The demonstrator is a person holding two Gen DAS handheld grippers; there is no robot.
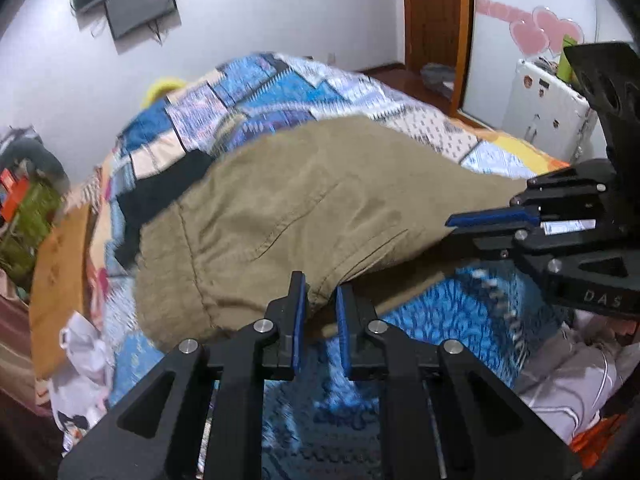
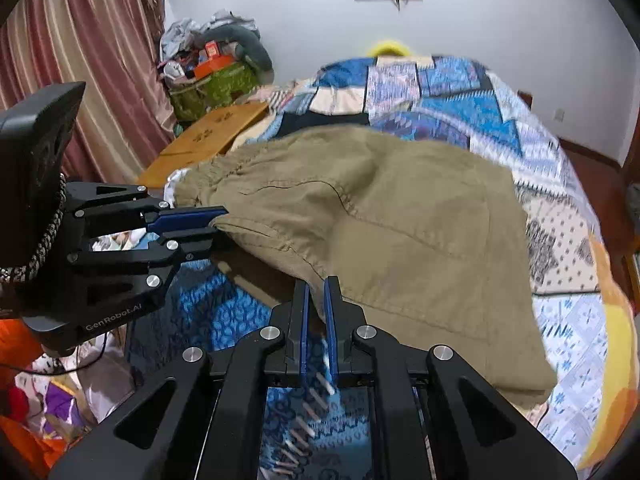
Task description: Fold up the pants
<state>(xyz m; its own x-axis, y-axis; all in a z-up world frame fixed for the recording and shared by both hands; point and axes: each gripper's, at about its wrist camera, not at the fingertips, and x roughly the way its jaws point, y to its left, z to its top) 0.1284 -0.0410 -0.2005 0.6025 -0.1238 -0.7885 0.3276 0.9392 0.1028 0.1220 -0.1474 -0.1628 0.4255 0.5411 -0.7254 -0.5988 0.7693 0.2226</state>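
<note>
Khaki pants (image 1: 304, 208) lie over a patchwork bedspread (image 1: 280, 92), their near edge lifted off the bed. My left gripper (image 1: 322, 300) is shut on the pants' near edge. My right gripper (image 1: 472, 220) comes in from the right and is shut on the same edge further along. In the right wrist view the right gripper (image 2: 316, 300) pinches the khaki pants (image 2: 400, 232), and the left gripper (image 2: 216, 220) holds the edge near the elastic waistband (image 2: 216, 172) at the left.
The bedspread (image 2: 460, 96) covers the bed. A wooden board (image 2: 208, 136) lies at the bed's left side, with a cluttered pile (image 2: 216, 64) and curtains (image 2: 80, 60) beyond. A white suitcase (image 1: 548, 104) and wooden door (image 1: 436, 12) stand at the right.
</note>
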